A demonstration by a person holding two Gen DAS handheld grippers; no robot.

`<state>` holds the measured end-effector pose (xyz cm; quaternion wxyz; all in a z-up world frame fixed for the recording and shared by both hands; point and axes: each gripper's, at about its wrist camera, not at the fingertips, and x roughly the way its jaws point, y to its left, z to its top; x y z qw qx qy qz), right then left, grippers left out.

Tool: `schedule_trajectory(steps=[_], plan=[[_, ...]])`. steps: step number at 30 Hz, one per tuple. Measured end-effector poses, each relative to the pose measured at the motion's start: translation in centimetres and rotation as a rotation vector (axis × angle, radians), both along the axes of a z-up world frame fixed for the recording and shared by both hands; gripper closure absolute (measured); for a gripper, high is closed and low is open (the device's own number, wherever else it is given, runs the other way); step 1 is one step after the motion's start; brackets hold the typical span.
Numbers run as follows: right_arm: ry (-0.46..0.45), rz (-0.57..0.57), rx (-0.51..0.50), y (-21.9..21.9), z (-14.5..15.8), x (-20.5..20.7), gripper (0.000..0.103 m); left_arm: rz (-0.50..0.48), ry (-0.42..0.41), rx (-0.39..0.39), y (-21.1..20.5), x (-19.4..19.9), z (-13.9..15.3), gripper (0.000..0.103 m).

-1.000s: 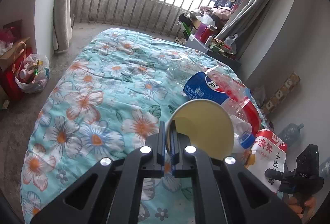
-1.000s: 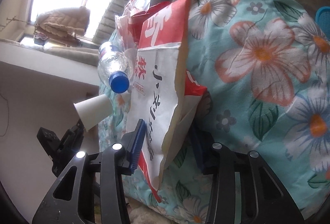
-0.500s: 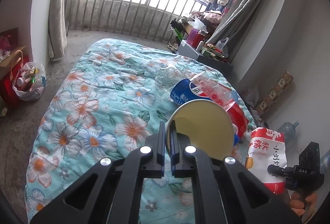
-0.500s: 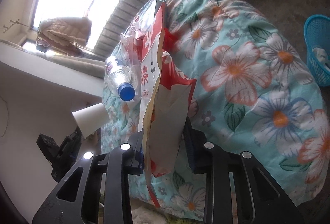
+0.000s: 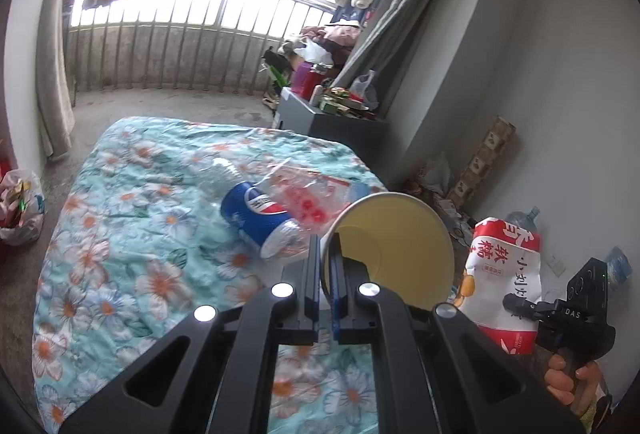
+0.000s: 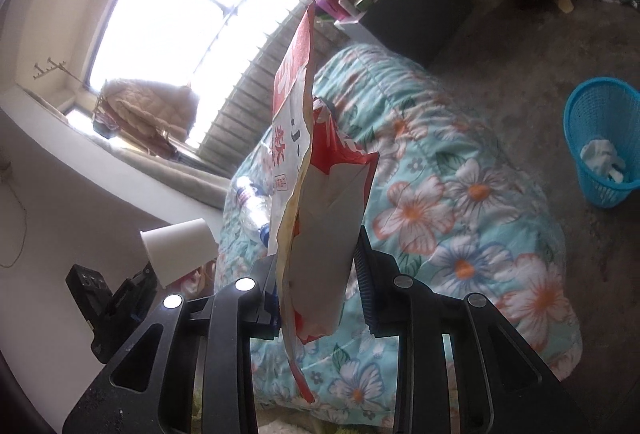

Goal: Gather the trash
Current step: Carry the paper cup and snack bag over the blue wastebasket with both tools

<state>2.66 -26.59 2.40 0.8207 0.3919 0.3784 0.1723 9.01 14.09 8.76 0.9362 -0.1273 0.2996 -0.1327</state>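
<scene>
a: where's the bin (image 6: 603, 142) vs your right gripper (image 6: 316, 290)?

b: off to your right on the floor, past the bed (image 6: 460, 234), well apart. right hand is nearer it than the left.

a: what's it got?

b: jaws part closed, pinching the snack bag (image 6: 320, 226) at its lower end; bag's long axis runs up and away from the jaws.

a: left gripper (image 5: 326, 288)?

b: jaws nearly shut, nipping the paper cup (image 5: 394, 248) by its rim, mouth facing you. both held up off the bed. blue can (image 5: 256, 218) and a bottle (image 6: 252, 206) are left lying on the bed.
</scene>
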Motion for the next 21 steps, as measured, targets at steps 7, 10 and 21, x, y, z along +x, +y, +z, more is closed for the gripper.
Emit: schedule_trajectory(steps=[7, 10, 21], plan=[[-0.058, -0.147, 0.028, -4.9, 0.3, -1.1, 0.075, -0.216, -0.036, 0.055, -9.2, 2.5, 2.4, 0.099], [-0.076, -0.225, -0.006, -6.9, 0.2, -1.7, 0.075, -0.319, -0.038, 0.084, -14.2, 3.9, 3.0, 0.099], [0.042, -0.627, -0.316, -20.6, -3.3, -2.4, 0.075, -0.640, 0.259, 0.114, -36.8, 12.6, -2.9, 0.099]])
